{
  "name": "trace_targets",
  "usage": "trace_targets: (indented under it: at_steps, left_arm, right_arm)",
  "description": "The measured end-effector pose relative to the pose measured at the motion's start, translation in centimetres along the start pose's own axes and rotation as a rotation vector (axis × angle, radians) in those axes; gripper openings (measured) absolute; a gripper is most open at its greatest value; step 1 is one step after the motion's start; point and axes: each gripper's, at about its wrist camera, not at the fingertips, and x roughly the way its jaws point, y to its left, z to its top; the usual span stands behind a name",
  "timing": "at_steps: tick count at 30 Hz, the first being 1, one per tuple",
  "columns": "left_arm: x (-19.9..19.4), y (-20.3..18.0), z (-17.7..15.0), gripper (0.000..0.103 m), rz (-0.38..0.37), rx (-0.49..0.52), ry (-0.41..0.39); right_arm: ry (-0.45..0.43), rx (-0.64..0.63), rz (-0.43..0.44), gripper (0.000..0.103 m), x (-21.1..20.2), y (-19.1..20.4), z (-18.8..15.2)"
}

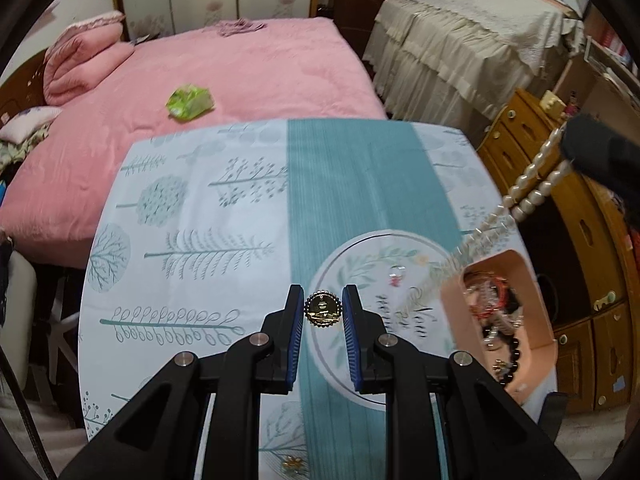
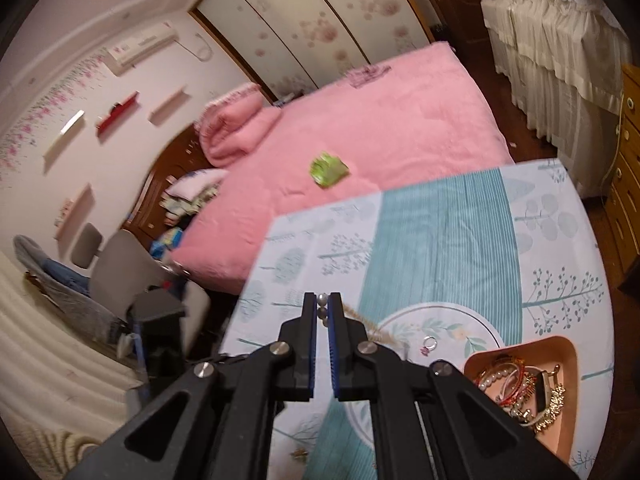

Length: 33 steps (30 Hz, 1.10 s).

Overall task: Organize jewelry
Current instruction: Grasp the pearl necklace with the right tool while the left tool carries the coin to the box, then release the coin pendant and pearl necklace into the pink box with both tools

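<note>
My left gripper (image 1: 322, 300) is shut on a round gold brooch (image 1: 322, 309), held above the patterned tablecloth (image 1: 200, 208). In the right wrist view, my right gripper (image 2: 323, 303) is shut on beads of a pearl necklace (image 2: 322, 307). From the left wrist view that necklace (image 1: 536, 188) hangs from the right gripper's black body at the right edge and trails down towards the peach tray (image 1: 532, 280). The tray (image 2: 570, 354) holds several bracelets and bead strings (image 2: 520, 388). A small ring (image 2: 429, 343) lies on the cloth beside the tray, also visible as the ring (image 1: 396, 276).
A small gold flower piece (image 1: 294, 465) lies near the table's front edge. Behind the table is a pink bed (image 1: 248, 64) with a green wrapper (image 1: 189, 102). Wooden drawers (image 1: 520, 140) stand to the right and a grey chair (image 2: 120, 268) to the left.
</note>
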Motion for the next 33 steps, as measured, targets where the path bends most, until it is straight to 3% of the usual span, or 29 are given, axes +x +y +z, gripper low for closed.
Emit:
trace_targets:
  at_steps: [10,17,23,33]
  left_arm:
    - [-4.9,-5.5,0.5,0.017,-0.085,0.105,-0.06]
    - [-5.0,-10.0,0.7,0.017,-0.134,0.203,-0.05]
    - [-2.6,-13.3,0.4,0.017,-0.178,0.262,0.01]
    - [3.0,-17.1,-0.5,0.018,-0.155,0.341,0.101]
  right_arm:
    - [-0.095,-0.008,0.028,0.005,-8.4,0.6,-0.3]
    - [-0.098,0.032,-0.066,0.005,-11.8,-1.8,-2.3]
    - [-0.051,0.101,-0.169,0.005,-11.4,-5.0,-4.4]
    - [0.111,0.205,-0.346,0.005,-7.0,-10.6,-8.8]
